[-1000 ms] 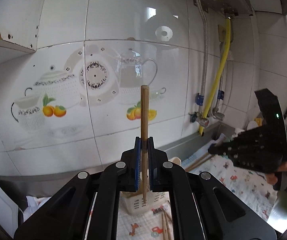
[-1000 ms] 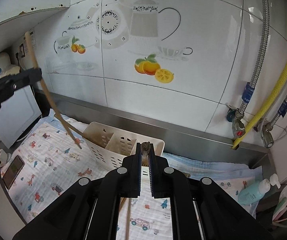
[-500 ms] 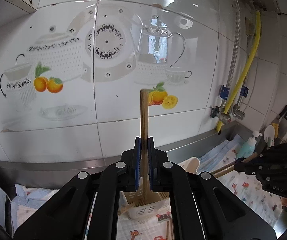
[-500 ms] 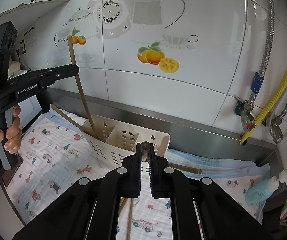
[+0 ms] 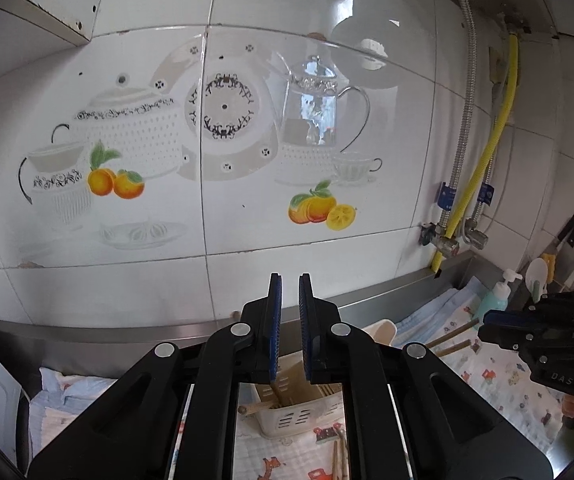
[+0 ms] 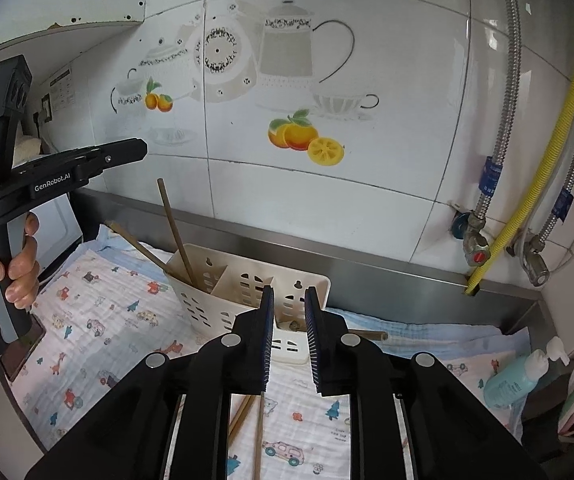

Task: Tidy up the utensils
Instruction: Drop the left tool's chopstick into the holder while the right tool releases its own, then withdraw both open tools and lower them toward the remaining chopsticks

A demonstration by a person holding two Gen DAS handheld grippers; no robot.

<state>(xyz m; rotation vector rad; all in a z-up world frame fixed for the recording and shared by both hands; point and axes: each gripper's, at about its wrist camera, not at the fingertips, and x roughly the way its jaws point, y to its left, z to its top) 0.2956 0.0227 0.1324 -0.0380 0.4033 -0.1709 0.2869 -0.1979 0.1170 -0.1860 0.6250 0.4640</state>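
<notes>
Left wrist view: the left gripper [image 5: 290, 300] hangs above the white utensil caddy [image 5: 287, 412], which lies at six o'clock from its tips. Its jaws stand a narrow slot apart with nothing between the pads. A wooden chopstick [image 5: 277, 394] stands in the caddy's near compartment, just below the tips, leaning toward eleven o'clock. Two more chopsticks [image 5: 339, 456] lie on the printed cloth [image 5: 499, 376] at five o'clock of the caddy, long axes running almost straight toward the camera. At three o'clock the right gripper [image 5: 487, 322] points in from the side, with another pair of sticks [image 5: 451, 338] on the cloth beside it, slanting up toward two o'clock.

Right wrist view: the right gripper [image 6: 289, 300] has its jaws opening, a clear gap between the pads and nothing pressed by them. A short wooden end [image 6: 293, 325] shows right below the gap, at the caddy's [image 6: 243, 276] right compartment, seemingly released there. The caddy lies dead ahead at twelve o'clock. In its left compartment a chopstick [image 6: 175, 228] stands leaning toward eleven o'clock. The left gripper [image 6: 143, 148], held by a hand [image 6: 3, 268], sits at ten o'clock above that compartment. The loose chopsticks [image 6: 258, 428] lie on the cloth [image 6: 99, 320] under this gripper at six o'clock, long axes along its pointing line. In my judgement the right hand is nearer them; it must draw back and tip down.
</notes>
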